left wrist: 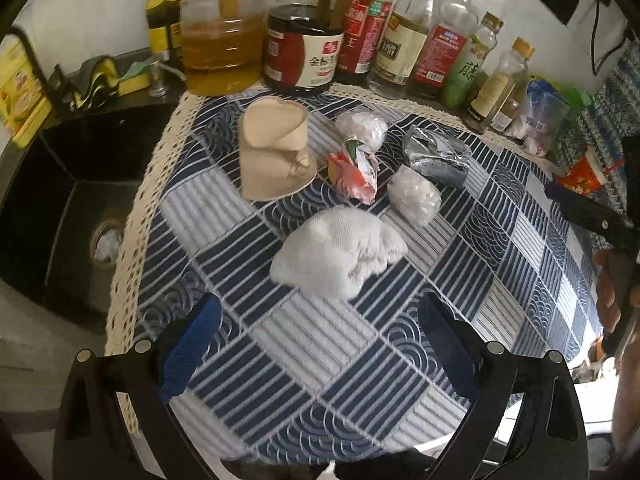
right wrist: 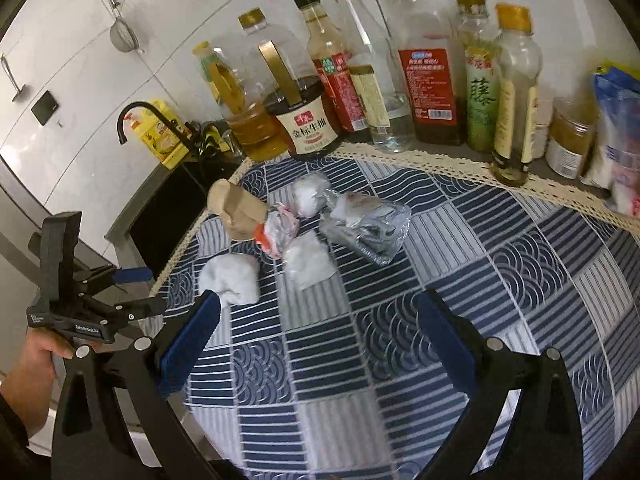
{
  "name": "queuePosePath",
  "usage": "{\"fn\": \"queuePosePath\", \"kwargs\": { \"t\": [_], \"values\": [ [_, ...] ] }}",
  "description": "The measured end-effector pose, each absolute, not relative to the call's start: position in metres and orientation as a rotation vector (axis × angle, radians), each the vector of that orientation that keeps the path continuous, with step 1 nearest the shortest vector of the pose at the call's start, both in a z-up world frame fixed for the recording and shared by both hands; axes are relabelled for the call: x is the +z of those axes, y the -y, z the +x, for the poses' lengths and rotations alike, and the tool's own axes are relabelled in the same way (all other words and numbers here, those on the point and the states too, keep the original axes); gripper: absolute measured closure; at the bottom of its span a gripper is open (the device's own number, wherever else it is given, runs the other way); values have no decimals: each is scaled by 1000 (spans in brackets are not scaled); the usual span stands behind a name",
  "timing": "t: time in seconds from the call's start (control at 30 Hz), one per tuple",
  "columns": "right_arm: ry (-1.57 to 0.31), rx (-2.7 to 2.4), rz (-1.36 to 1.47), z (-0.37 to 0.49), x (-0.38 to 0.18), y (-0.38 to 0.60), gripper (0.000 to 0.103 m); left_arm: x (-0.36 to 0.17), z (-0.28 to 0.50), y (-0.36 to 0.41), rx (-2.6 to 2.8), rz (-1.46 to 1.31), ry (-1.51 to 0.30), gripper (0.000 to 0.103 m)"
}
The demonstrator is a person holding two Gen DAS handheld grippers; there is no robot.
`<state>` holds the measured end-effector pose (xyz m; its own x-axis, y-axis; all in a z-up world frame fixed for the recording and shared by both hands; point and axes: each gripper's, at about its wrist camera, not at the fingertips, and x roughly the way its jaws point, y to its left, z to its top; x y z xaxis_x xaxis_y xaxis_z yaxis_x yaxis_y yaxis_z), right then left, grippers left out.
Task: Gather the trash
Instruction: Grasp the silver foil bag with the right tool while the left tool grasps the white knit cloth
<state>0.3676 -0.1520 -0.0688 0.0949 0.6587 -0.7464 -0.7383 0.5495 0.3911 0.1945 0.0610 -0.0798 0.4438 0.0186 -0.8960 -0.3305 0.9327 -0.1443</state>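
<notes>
Mostly crumpled trash — white tissue wad [left wrist: 340,254], squashed paper cup [left wrist: 274,148].

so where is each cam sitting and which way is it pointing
Left wrist: sits on the left gripper, looks forward over the checked cloth toward the white rag and the sink; its own open fingers and the person's other hand show.
Right wrist: sits on the right gripper, faces the bottles; its open fingers, the left gripper and the hand holding it show.
Shared: the rag, the crushed paper cup, the trash pile, the cloth.
</notes>
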Motion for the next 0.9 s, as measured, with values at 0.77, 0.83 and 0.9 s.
{"fn": "queuePosePath", "kwargs": {
  "t": [0.77,0.83,0.9],
  "values": [
    [-1116,1152,-286,450,-122,84,5,-122,240,-64,286,-317,-1152,9],
    [-1129,1163,-303,455,-129,77,5,-125,242,-65,291,-325,-1159,13],
    [-1137,1167,-321,459,-135,71,5,-127,244,-66,280,-335,-1167,19]
  ]
}}
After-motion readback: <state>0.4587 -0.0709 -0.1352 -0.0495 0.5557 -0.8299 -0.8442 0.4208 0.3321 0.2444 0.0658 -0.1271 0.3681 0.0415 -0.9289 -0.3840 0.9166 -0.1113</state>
